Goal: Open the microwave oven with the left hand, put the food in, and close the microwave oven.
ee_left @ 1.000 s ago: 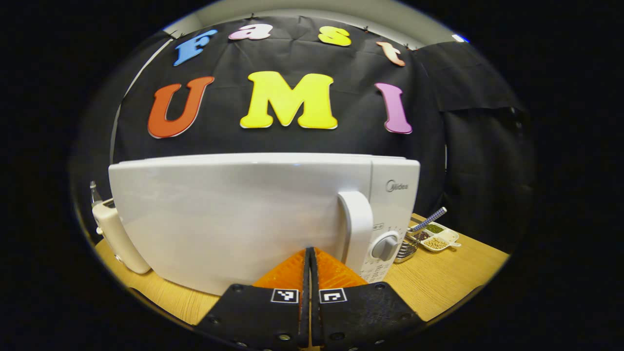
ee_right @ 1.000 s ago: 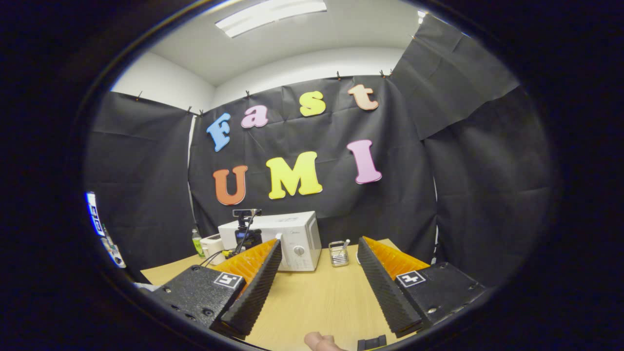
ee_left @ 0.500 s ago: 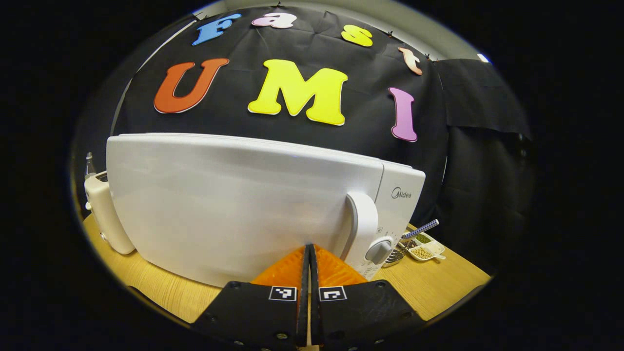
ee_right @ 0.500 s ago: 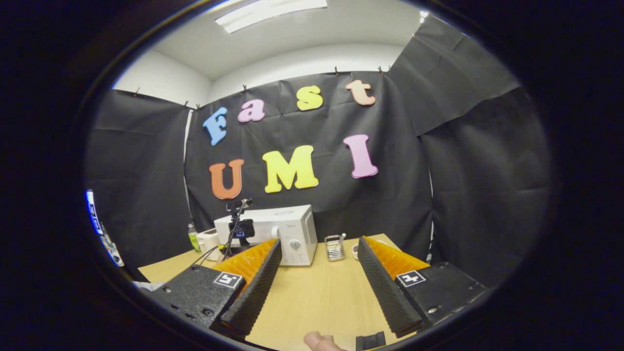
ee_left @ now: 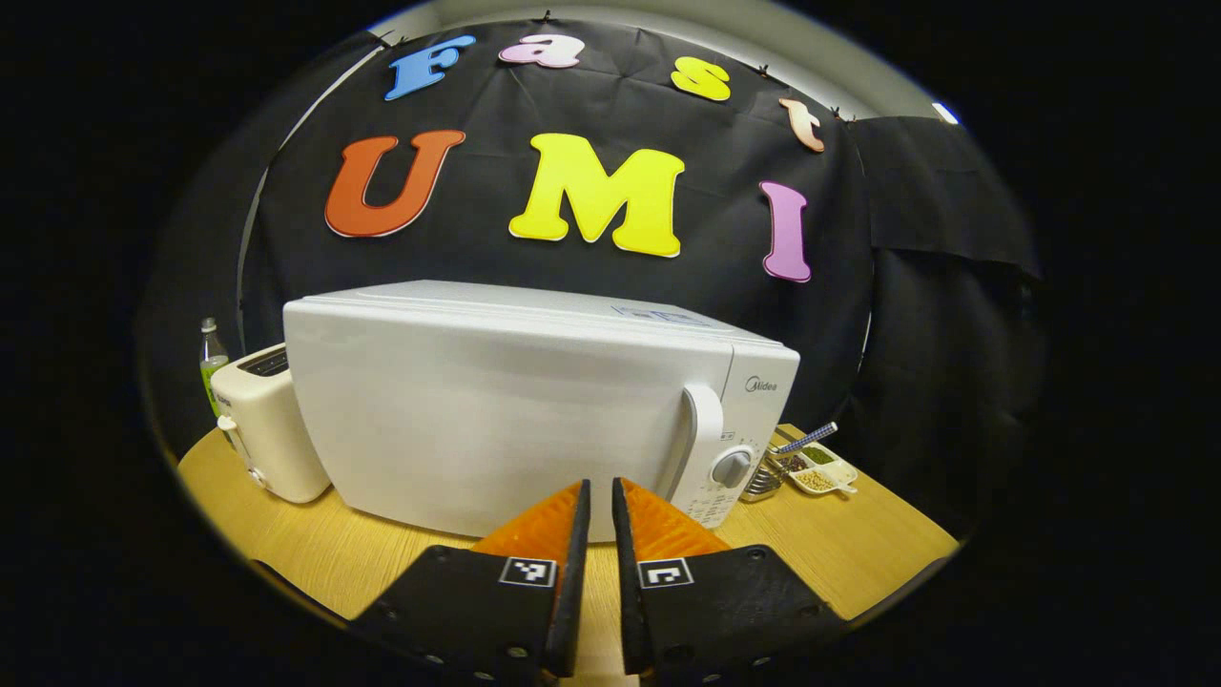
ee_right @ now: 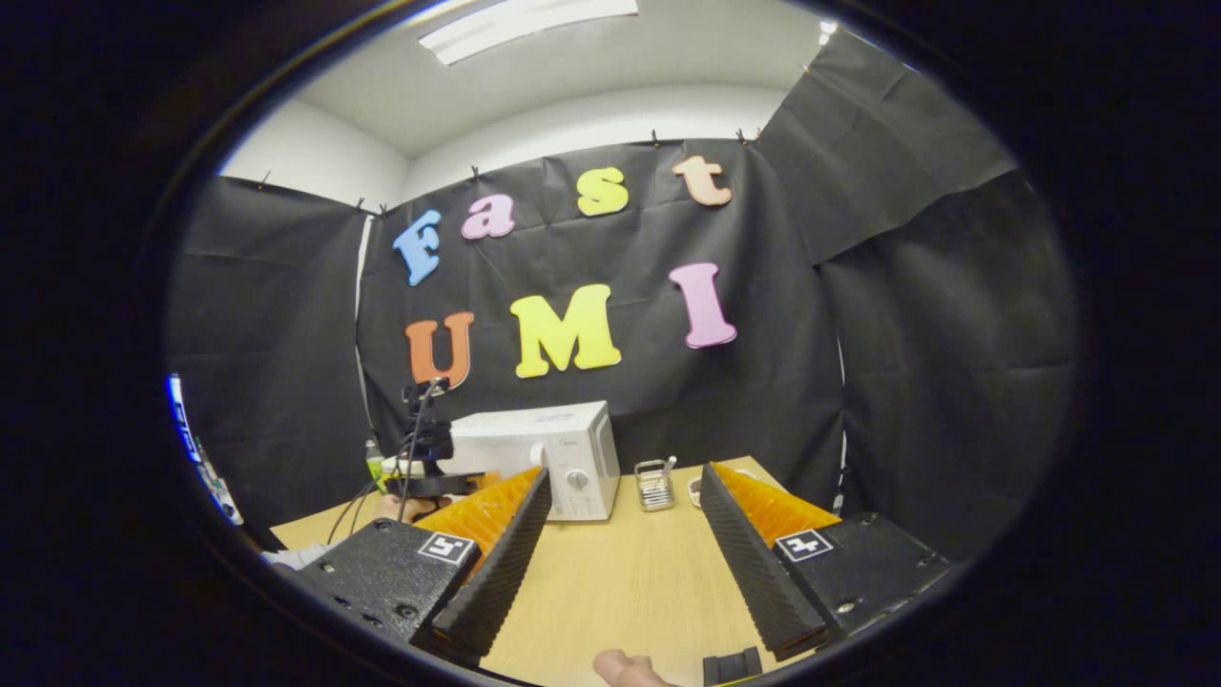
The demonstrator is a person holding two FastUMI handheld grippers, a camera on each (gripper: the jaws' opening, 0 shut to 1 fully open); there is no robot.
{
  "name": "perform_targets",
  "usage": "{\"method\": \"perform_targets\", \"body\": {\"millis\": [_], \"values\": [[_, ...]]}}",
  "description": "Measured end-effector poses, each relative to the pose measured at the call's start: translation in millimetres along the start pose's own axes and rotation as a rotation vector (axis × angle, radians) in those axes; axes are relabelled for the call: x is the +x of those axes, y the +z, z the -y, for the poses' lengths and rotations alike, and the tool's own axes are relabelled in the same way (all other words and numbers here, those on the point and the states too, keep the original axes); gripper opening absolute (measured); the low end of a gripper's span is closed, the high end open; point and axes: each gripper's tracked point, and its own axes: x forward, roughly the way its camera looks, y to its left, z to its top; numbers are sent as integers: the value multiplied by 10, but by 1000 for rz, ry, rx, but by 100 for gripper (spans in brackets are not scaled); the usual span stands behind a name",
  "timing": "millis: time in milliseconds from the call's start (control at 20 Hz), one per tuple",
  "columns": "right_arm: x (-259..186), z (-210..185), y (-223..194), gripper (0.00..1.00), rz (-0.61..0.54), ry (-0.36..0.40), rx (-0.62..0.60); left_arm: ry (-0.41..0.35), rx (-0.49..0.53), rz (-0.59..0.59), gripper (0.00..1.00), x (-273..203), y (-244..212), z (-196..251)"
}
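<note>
White plastic is facing me in the left gripper view — the microwave oven (ee_left: 515, 410) is sitting on the wooden table (ee_left: 858, 544) with its door lying flush against the body, its tall handle (ee_left: 694, 444) standing upright just beside the round dial (ee_left: 733, 468). My left gripper (ee_left: 596, 491) is hanging in front of the lower part of that door, a little left of the handle and apart from it, and its fingers are standing nearly together with just a thin slit between them, gripping nothing. A cream toaster (ee_left: 267, 429) is standing just beside the oven's left end, with a green bottle (ee_left: 210, 358) behind it. On the other side, near the control panel, a small metal rack (ee_left: 763, 482) is sitting next to a divided dish of beans and grains (ee_left: 820, 469), a checked handle (ee_left: 809, 438) slanting up over them. In the right gripper view I am holding my right gripper (ee_right: 625, 482) well back over the table, its fingers spread wide and carrying nothing, while the oven is showing small and far off between them. I am seeing no food item that I can single out for the oven. A fingertip (ee_right: 625, 668) is poking in at the bottom edge of that view.
</note>
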Motion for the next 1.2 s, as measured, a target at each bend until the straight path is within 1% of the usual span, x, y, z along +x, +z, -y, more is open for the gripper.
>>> {"method": "perform_targets", "body": {"millis": [50,100,150,200,250,300,350,400,450,500,550,600,700,750,800,850,950,1000,1050,1100,1200], "values": [[-11,-4,-1,89,1,-3,0,23,-5,5,16,-147,74,-77],[-22,-21,15,89,3,-4,2,47,-6,15,58,-305,152,-144],[-30,-56,27,89,5,-2,2,84,3,34,72,-448,237,-230],[-42,-82,28,89,3,-2,1,118,24,55,96,-608,321,-300],[-48,-111,34,89,3,0,-2,151,48,69,96,-754,402,-361],[-68,-144,48,89,2,2,-7,167,67,77,93,-921,458,-376],[-87,-177,60,89,3,4,-12,169,76,88,80,-1082,512,-366],[-113,-207,84,89,3,3,-17,175,78,88,93,-1254,540,-371],[-132,-237,120,89,12,4,-26,180,72,95,93,-1408,571,-369],[-166,-265,175,100,26,2,-35,175,56,114,93,-1580,633,-354],[-207,-284,221,100,37,-2,-46,160,37,123,93,-1768,670,-315],[-236,-308,268,89,49,-5,-56,155,28,138,93,-1939,697,-280],[-294,-371,363,89,58,-7,-69,171,48,174,94,-2276,773,-280],[-326,-404,402,100,56,-5,-66,181,71,194,93,-2430,824,-258],[-355,-443,453,100,52,-2,-62,197,89,206,93,-2595,842,-235],[-385,-475,509,89,50,-3,-62,217,106,223,93,-2769,902,-205],[-447,-521,673,89,70,-11,-73,224,134,269,93,-3055,1028,-91],[-489,-545,744,100,87,-16,-85,217,142,291,93,-3190,1083,-15],[-541,-568,815,100,104,-23,-97,202,136,292,93,-3313,1053,95],[-573,-587,871,90,113,-29,-108,199,133,299,93,-3420,1068,158],[-612,-647,943,90,117,-32,-120,199,130,347,93,-3677,1196,275]]}}
